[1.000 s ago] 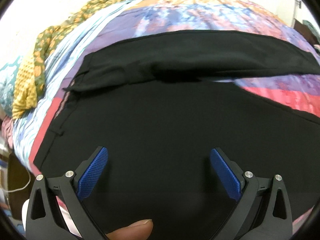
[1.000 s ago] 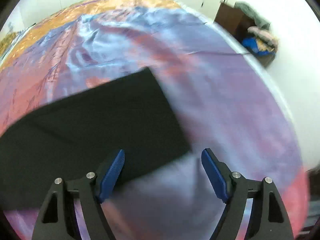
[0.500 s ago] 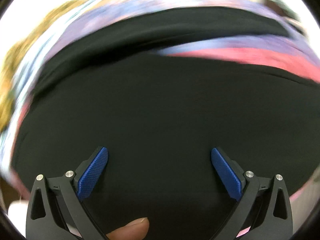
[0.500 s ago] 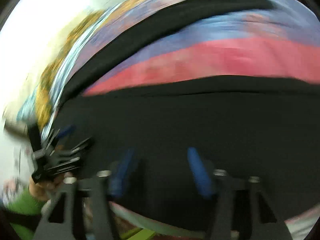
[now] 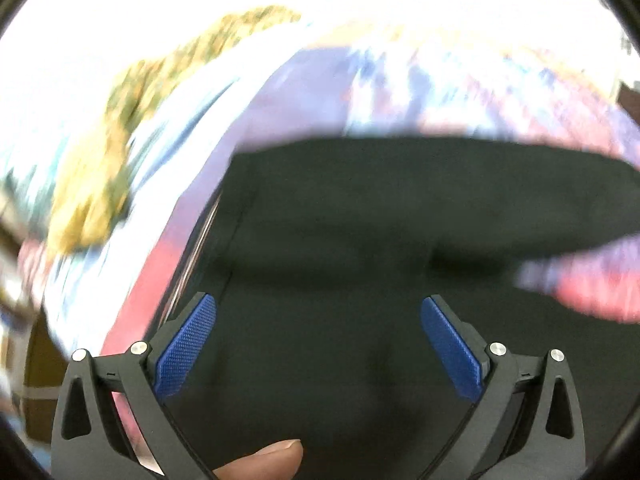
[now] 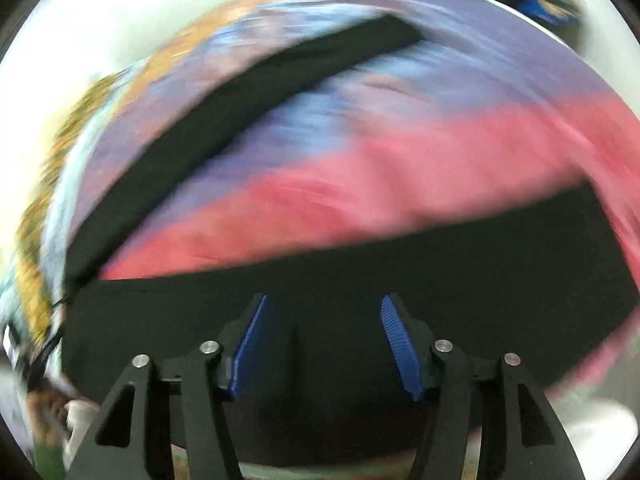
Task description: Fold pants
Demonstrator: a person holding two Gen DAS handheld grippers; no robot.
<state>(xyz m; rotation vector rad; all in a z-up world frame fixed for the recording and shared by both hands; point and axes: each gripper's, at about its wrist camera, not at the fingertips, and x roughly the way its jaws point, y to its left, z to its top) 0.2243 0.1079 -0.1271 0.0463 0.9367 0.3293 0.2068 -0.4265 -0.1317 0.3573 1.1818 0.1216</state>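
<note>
Both views are motion-blurred. The black pants lie spread on a bed with a patchwork bedspread in pink, purple and blue. A second ago the right gripper hung over a leg's hem end; now it looks along the near leg from further up, with the far leg running off as a separate black strip across the spread. So the two legs are still splayed apart, no fold made yet.

Right gripper: jaws partly apart, narrower than a second ago but just reopened a little from their tightest; the blue pads hover over black cloth, with no fabric pinched between them as far as the blur allows.

Left gripper: jaws wide, nothing between them, same spread as a second ago. Its view has slid toward the waist end, and the pants' left edge and a yellow-green patterned cloth beyond it now show. A fingertip sits at the bottom edge.

Judgement: both hands are repositioning near the upper part of the pants, likely to grab one leg and lay it on the other. No grip yet.
</note>
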